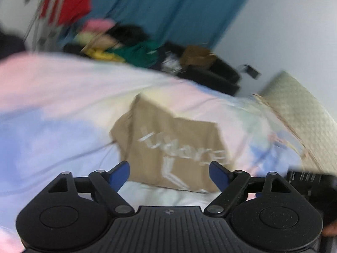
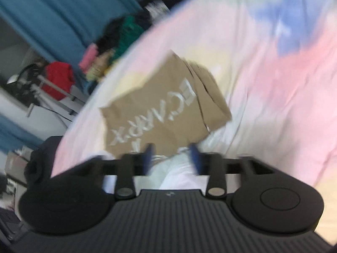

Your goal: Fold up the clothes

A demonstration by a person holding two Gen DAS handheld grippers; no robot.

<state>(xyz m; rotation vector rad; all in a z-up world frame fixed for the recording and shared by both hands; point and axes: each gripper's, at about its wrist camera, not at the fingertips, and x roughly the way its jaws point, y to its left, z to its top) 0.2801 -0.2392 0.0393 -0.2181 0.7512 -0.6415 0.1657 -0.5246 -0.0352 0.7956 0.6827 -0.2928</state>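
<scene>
**Tan garment folded on a pastel bed**

A tan garment (image 1: 170,147) is seen folded into a compact, roughly rectangular bundle, with white block lettering printed across its upper face; the letters are blurred in both views. A folded edge with layered cloth is shown along one side. The garment is laid on a bed sheet (image 1: 63,105) dyed in soft pink, blue, yellow and white patches, and the sheet is wrinkled around it.

In the left wrist view, the left tool (image 1: 169,174) is held released, its blue-tipped fingers spread wide just short of the garment's near edge, with nothing between them. In the right wrist view, the right tool (image 2: 171,155) is also released, its fingers parted at the near edge of the garment (image 2: 160,105), above white cloth.

No container can be made out; a pile of mixed clothes (image 1: 126,44) lies beyond the bed, before a teal curtain (image 1: 168,6).
</scene>
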